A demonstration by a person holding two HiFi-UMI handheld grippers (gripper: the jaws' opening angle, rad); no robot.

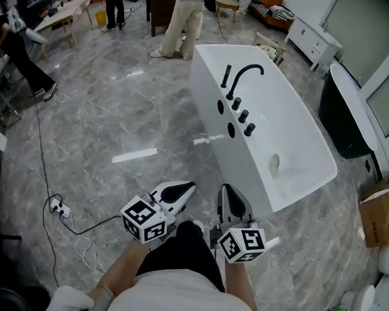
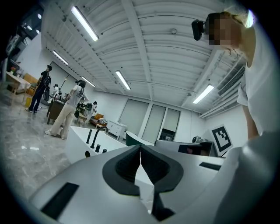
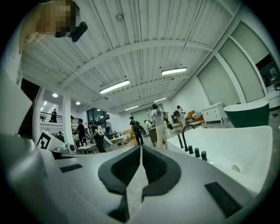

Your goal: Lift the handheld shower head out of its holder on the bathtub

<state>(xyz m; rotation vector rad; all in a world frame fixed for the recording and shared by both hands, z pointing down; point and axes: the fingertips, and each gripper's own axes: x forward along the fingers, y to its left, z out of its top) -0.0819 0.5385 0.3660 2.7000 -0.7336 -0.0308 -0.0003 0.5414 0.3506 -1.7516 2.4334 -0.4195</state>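
Note:
The white bathtub (image 1: 314, 136) stands ahead on the marble floor. On its left rim, the black handheld shower head (image 1: 225, 76) stands upright in its holder beside the curved black faucet (image 1: 244, 74) and a row of black knobs. My left gripper (image 1: 187, 188) and right gripper (image 1: 225, 189) are held close to my body, well short of the tub, both shut and empty. The left gripper view shows the shower head (image 2: 89, 136) far off past the shut left gripper (image 2: 140, 151). In the right gripper view the shower head (image 3: 179, 141) stands beyond the shut right gripper (image 3: 141, 149).
A dark green tub (image 1: 341, 118) sits right of the white one, with a cardboard box (image 1: 376, 218) nearer me. A cable and power strip (image 1: 60, 208) lie on the floor to my left. People (image 1: 180, 19) stand by desks at the back.

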